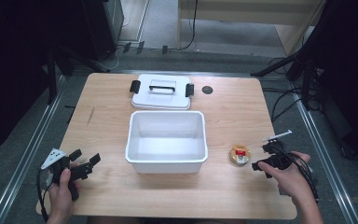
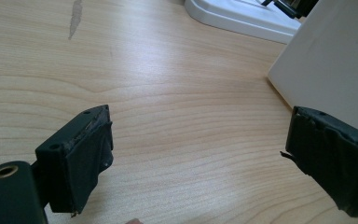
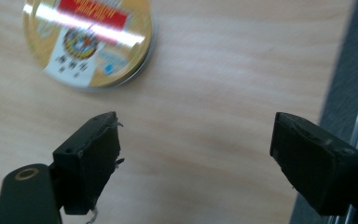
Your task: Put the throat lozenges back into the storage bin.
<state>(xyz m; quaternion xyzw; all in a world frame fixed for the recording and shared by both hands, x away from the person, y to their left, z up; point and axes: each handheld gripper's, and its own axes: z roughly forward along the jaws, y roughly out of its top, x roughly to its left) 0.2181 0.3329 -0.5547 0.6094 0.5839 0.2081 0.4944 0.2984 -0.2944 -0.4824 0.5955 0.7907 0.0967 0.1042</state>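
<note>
1. High view: a white tub (image 1: 166,140) stands open in the middle of the wooden surface (image 1: 233,107). Its lid (image 1: 161,92), with a black handle and black clips, lies flat just behind the tub. A small round tin (image 1: 240,155) with a gold and red label lies to the right of the tub, near its front corner. The left tool (image 1: 85,161), held in the left hand (image 1: 63,193), hovers to the left of the tub's front, jaws spread and empty. The right tool (image 1: 262,156), held in the right hand (image 1: 291,179), sits just right of the tin, apart from it.

2. Left gripper view: the left tool (image 2: 196,154) is released, its jaws wide apart with bare wood between them. The tub wall (image 2: 335,60) rises beside the right jaw; the lid edge (image 2: 242,18) lies beyond.

3. Right gripper view: the right tool (image 3: 196,156) is released and wide open, gripping nothing. The tin (image 3: 88,42) lies ahead of the left jaw, untouched.
</note>
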